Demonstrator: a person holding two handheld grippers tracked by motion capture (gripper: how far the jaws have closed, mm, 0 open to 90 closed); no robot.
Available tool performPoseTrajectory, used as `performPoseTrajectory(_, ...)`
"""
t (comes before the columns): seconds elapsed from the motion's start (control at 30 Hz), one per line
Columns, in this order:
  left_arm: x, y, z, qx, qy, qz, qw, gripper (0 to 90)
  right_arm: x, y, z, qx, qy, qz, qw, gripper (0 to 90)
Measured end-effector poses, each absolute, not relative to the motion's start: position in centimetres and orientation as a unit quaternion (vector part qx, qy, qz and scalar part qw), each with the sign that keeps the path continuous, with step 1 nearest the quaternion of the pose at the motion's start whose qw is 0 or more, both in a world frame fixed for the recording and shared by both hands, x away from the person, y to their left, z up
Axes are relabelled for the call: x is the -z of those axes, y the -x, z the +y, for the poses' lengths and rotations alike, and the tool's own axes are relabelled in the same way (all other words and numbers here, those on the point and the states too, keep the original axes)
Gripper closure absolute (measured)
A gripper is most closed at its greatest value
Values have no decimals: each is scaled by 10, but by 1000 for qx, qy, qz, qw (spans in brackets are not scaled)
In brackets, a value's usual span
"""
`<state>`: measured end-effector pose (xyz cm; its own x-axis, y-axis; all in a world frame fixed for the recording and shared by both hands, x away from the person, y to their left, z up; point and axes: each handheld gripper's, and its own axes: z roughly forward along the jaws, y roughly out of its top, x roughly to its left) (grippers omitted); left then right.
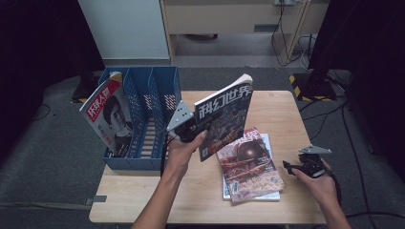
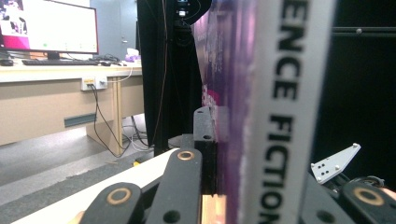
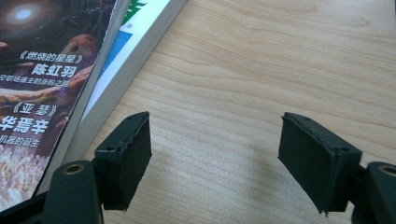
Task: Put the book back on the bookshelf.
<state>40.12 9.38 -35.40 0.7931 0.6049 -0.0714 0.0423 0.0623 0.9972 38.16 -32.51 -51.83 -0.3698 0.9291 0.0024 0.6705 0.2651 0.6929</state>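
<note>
My left gripper (image 1: pixel 195 130) is shut on a science-fiction magazine (image 1: pixel 223 117), held upright above the table between the blue file rack (image 1: pixel 143 119) and the stack. In the left gripper view the magazine's spine (image 2: pixel 280 112) stands between the jaws, pressed against the left pad (image 2: pixel 205 140). A stack of two magazines (image 1: pixel 248 164) lies flat on the wooden table (image 1: pixel 282 114). My right gripper (image 1: pixel 292 167) hovers open just right of that stack; its view shows the stack's edge (image 3: pixel 112 70) at left and bare wood between the pads.
The rack has several slots; its leftmost one holds a leaning red-titled magazine (image 1: pixel 107 117). Bare tabletop (image 1: pixel 191 200) lies along the near edge and at the far right. Cables (image 1: pixel 334 119) trail on the grey floor around the table.
</note>
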Motion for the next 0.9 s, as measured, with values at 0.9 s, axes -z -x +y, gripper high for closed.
performPoseTrajectory(0.9,344,-393,129,-225,-643,264,683,825,523,-382,-327,-302,-524,770,200,256)
